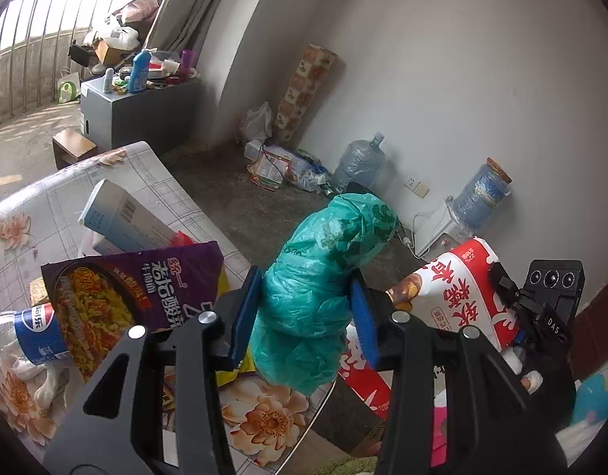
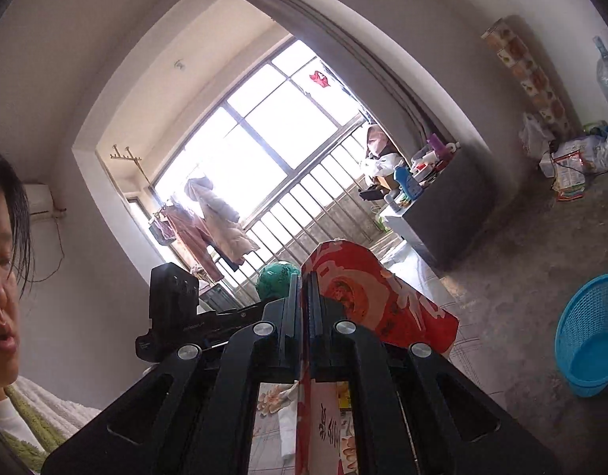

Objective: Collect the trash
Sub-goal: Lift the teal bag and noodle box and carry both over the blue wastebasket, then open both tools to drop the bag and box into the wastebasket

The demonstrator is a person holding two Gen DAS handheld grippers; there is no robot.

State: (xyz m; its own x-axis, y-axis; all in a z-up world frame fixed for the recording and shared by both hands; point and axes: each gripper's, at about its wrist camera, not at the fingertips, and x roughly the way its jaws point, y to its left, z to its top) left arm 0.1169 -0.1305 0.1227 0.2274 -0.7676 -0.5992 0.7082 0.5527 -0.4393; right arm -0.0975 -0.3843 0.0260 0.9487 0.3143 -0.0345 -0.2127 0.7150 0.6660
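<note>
My left gripper [image 1: 305, 297] is shut on a crumpled green plastic bag [image 1: 323, 253], its blue pads [image 1: 244, 308] pressing both sides; the bag hangs above the table's edge. To the right, my right gripper [image 1: 506, 289] holds a red and white snack packet [image 1: 462, 277]. In the right wrist view the right gripper [image 2: 304, 281] is shut flat on that red packet [image 2: 367, 289], which sticks up and out to the right. The green bag [image 2: 278, 277] shows just left of its fingers. A purple noodle wrapper [image 1: 145, 277], a Pepsi bottle [image 1: 34, 332] and a pale box [image 1: 121, 217] lie on the table.
The table has a floral cloth [image 1: 264, 415]. A blue plastic basket [image 2: 589, 336] stands on the concrete floor at the right. Water jugs [image 1: 359, 158], a white dispenser [image 1: 434, 229] and loose bags line the wall. A grey cabinet [image 1: 137, 114] stands by the balcony. A person [image 2: 10, 396] is close at the left.
</note>
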